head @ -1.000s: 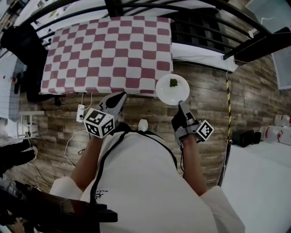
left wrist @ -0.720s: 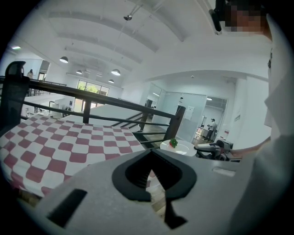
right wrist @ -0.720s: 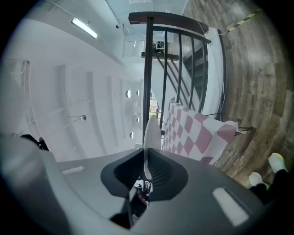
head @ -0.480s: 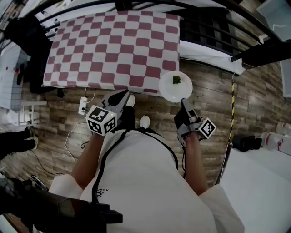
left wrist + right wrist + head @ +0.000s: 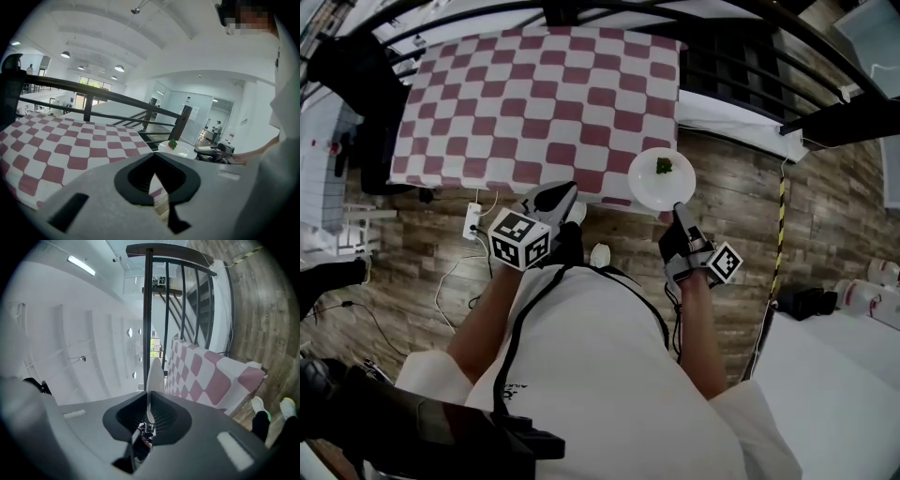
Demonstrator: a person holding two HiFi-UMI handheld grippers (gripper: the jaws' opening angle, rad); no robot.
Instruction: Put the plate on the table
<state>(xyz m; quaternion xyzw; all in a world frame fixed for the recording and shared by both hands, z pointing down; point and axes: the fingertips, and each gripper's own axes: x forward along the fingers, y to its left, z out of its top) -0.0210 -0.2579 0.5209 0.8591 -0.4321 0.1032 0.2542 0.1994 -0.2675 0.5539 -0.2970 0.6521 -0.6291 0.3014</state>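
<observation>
Plate point(image 5: 662, 178): round, white, smooth, shallow; small green sprig point(image 5: 663, 166) on it. Rim clamped in right gripper point(image 5: 677, 212), at near right corner of red-white checked bench point(image 5: 534, 94). Left gripper point(image 5: 555, 199) closed, empty.

Plate point(image 5: 662, 182) at the surface's point(image 5: 534, 103) 4 o'clock corner, right gripper point(image 5: 678, 208) at its 6 o'clock, left gripper point(image 5: 562, 195) at its 8 o'clock.
</observation>
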